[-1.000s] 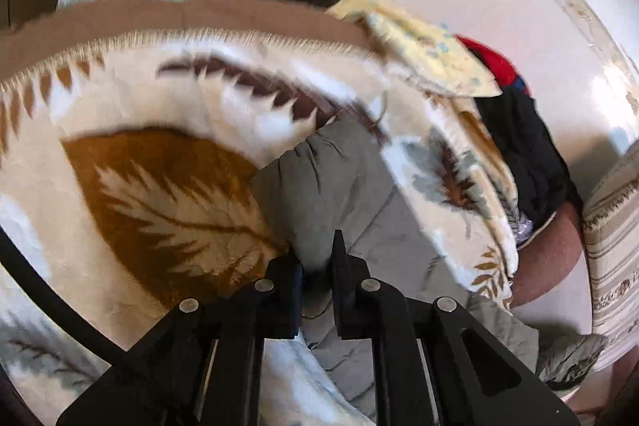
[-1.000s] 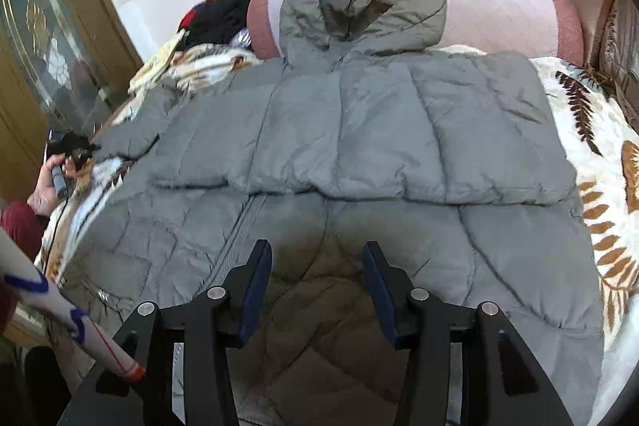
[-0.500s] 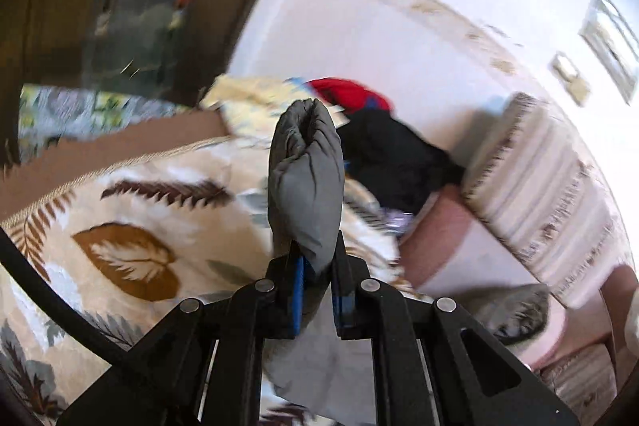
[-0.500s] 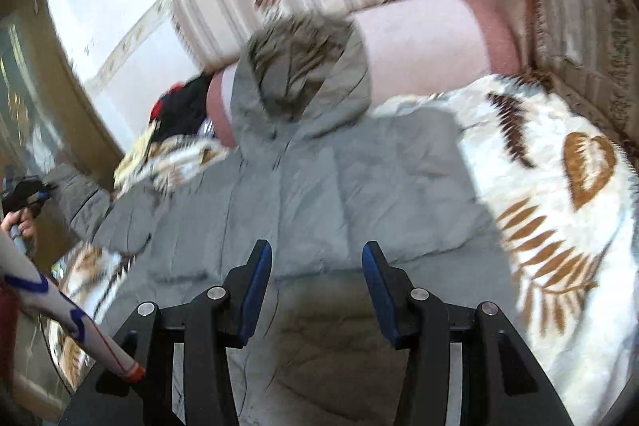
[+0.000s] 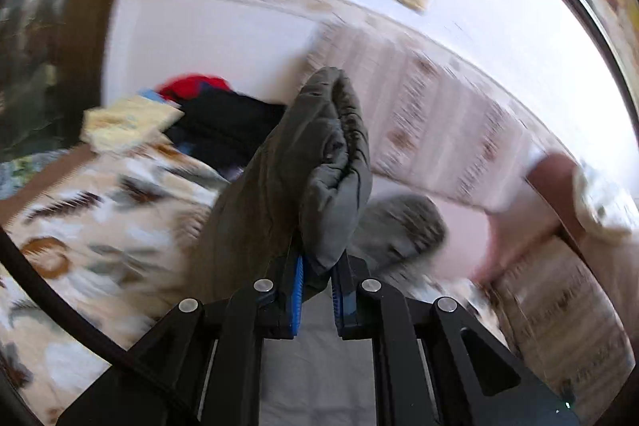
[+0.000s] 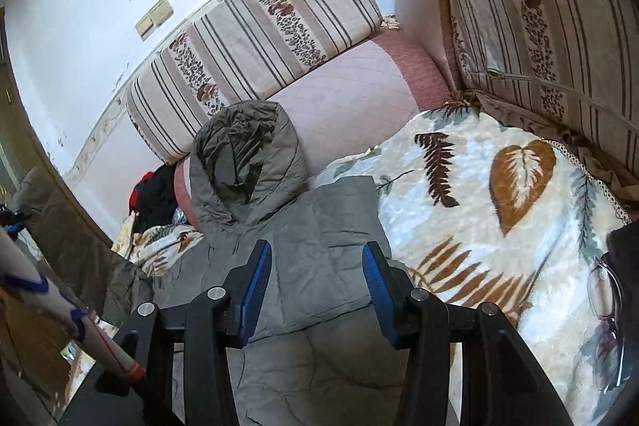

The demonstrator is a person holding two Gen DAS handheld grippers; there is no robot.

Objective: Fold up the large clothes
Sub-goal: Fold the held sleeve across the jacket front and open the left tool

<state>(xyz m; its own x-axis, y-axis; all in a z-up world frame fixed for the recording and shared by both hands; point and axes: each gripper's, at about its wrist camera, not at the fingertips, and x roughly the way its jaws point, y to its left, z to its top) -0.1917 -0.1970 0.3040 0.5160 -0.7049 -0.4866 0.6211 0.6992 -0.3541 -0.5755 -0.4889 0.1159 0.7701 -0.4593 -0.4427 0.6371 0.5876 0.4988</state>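
My left gripper (image 5: 317, 290), clamped on the jacket's sleeve (image 5: 319, 162), has lifted it off the blanket (image 5: 100, 226) to frame centre, ready to fold inward. My right gripper (image 6: 315, 290) hangs apart over the jacket (image 6: 319, 226), low centre, gripping nothing.

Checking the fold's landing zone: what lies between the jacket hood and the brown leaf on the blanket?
Only bare blanket with a dark fern print, in the right wrist view; hood, brown leaf.
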